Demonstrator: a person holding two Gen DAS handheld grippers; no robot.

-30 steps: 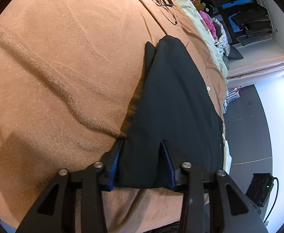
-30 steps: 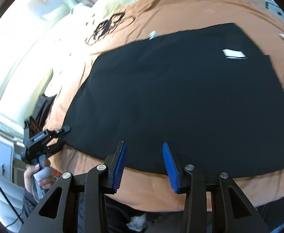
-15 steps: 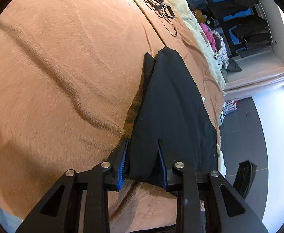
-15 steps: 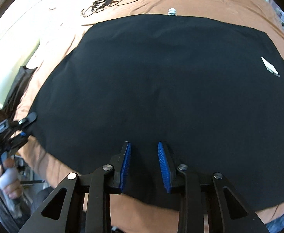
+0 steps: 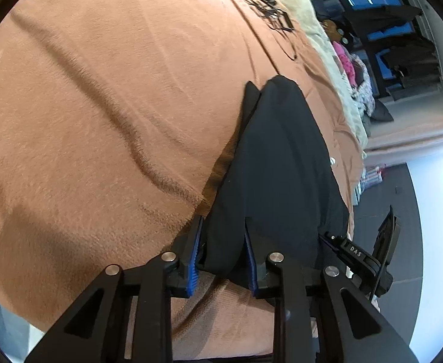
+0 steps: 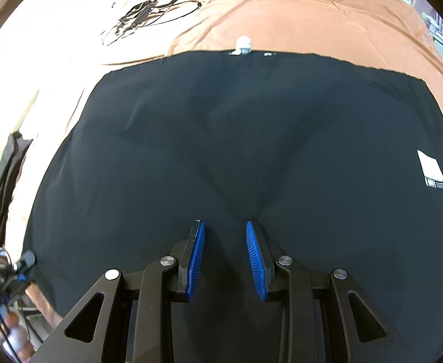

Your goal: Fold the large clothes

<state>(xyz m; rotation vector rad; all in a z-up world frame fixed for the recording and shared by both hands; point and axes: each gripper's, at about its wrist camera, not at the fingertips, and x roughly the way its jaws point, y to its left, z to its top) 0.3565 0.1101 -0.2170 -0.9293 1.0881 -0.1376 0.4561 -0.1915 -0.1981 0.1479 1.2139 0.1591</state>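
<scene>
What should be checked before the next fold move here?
1. Left gripper around the garment's near edge: ok, cloth sits between its pads, jaws not closed.
2. Right gripper over the garment: ok; jaws open, nothing pinched.
3. Garment flat on the blanket: mostly ok, faint creases ahead of the right gripper.
4. White tag lying flat: ok.
5. Cables clear of the garment: ok.

Your garment (image 6: 221, 139) lies flat on the bed (image 6: 297, 18), a tangle of cables (image 6: 152, 12) behind it to the left. Your left claw (image 5: 221, 239) sits at its near left edge, right claw (image 6: 225, 236) over its near middle.
</scene>
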